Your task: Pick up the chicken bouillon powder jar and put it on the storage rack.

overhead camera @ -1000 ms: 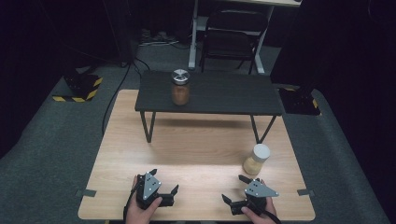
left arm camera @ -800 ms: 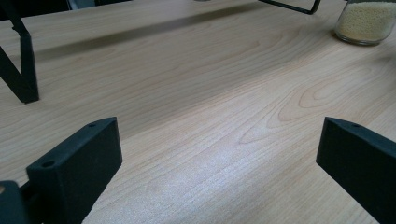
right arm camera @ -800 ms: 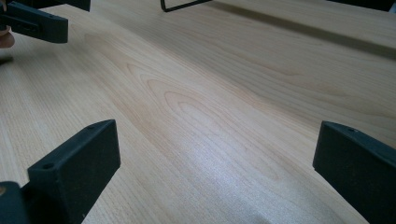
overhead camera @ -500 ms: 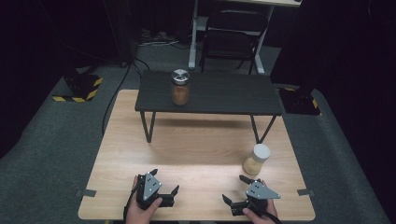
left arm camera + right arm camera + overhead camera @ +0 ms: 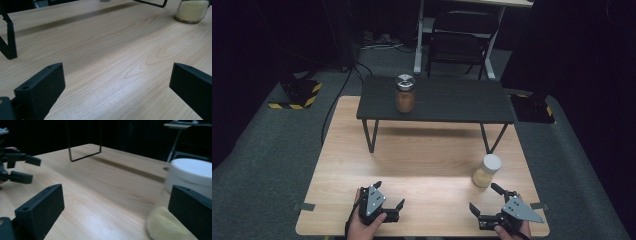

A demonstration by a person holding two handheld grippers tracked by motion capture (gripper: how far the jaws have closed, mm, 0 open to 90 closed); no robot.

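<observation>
A jar of pale yellow grains with a white lid (image 5: 487, 171) stands on the wooden table (image 5: 422, 160) at the right. A second jar with brown contents and a metal lid (image 5: 405, 93) stands on a low black table (image 5: 452, 102) at the back. My left gripper (image 5: 389, 194) rests open near the front edge, nothing between its jaws (image 5: 112, 82); the pale jar (image 5: 192, 10) lies far ahead to its right. My right gripper (image 5: 482, 196) is open just in front of the white-lidded jar (image 5: 192, 175), which looks blurred and close beside its right jaw.
The low black table's thin metal legs (image 5: 372, 135) stand on the wooden top. A folding chair (image 5: 462, 40) and a desk leg stand behind on grey carpet. The left gripper (image 5: 17, 167) appears at the left of the right gripper view.
My right gripper has shifted a little to the right and toward the front edge, near the white-lidded jar. The left gripper and both jars have stayed put.
</observation>
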